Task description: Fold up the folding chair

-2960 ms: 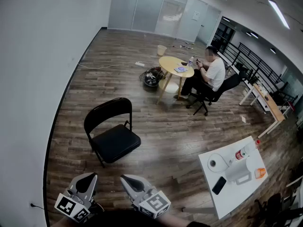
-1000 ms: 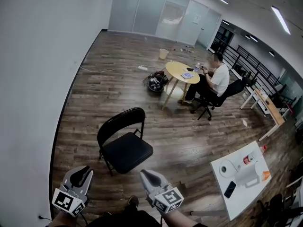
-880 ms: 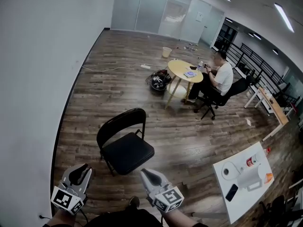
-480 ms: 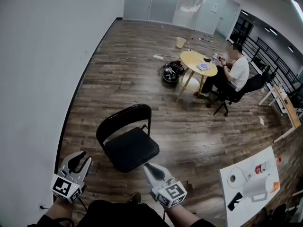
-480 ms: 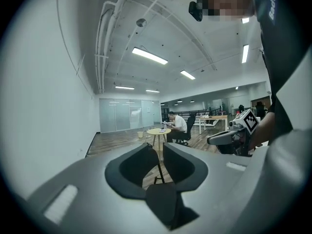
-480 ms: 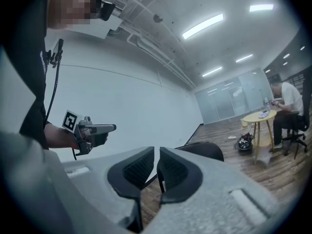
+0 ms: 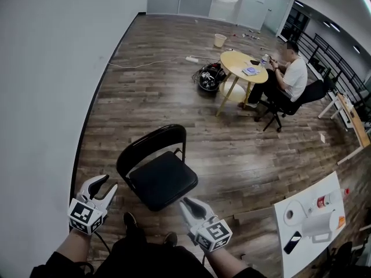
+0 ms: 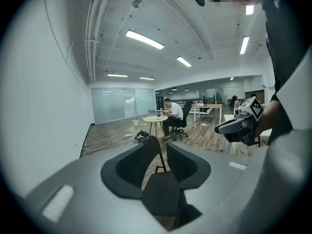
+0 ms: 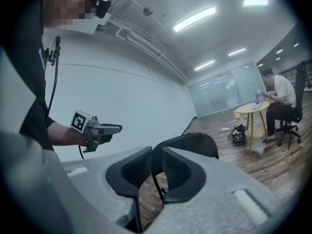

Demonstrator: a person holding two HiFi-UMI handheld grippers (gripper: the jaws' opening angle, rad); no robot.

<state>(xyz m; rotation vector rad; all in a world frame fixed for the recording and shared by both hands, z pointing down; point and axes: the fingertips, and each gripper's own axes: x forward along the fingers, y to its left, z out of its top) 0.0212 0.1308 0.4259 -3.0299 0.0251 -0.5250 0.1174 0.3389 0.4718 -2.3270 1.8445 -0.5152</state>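
Two grippers are held low at the near edge of the scene. The folding chair (image 7: 164, 180) is seen standing fully unfolded on the wooden floor (image 7: 232, 149) just beyond them, in the space between the two.

The left gripper (image 7: 106, 184) is seen with its jaws clearly apart. They have just been opening, and nothing is held between them; only the chair is seen beyond the gap. The right gripper (image 7: 186, 201) is parted by no more than a narrow slit, which has also just been widening, and it too is empty.

The chair is turned at a slant. Its backrest (image 7: 152, 143) is set to the far left, and its seat (image 7: 165, 175) is pushed toward the near right. The width of the backrest runs from near left to far right.

The right gripper is judged to be the nearer one, just beside the seat's near corner. The left gripper is placed off the seat's left side, below the backrest's left upright. Neither is touching the chair yet, so a short reach forward is judged to be needed from both.
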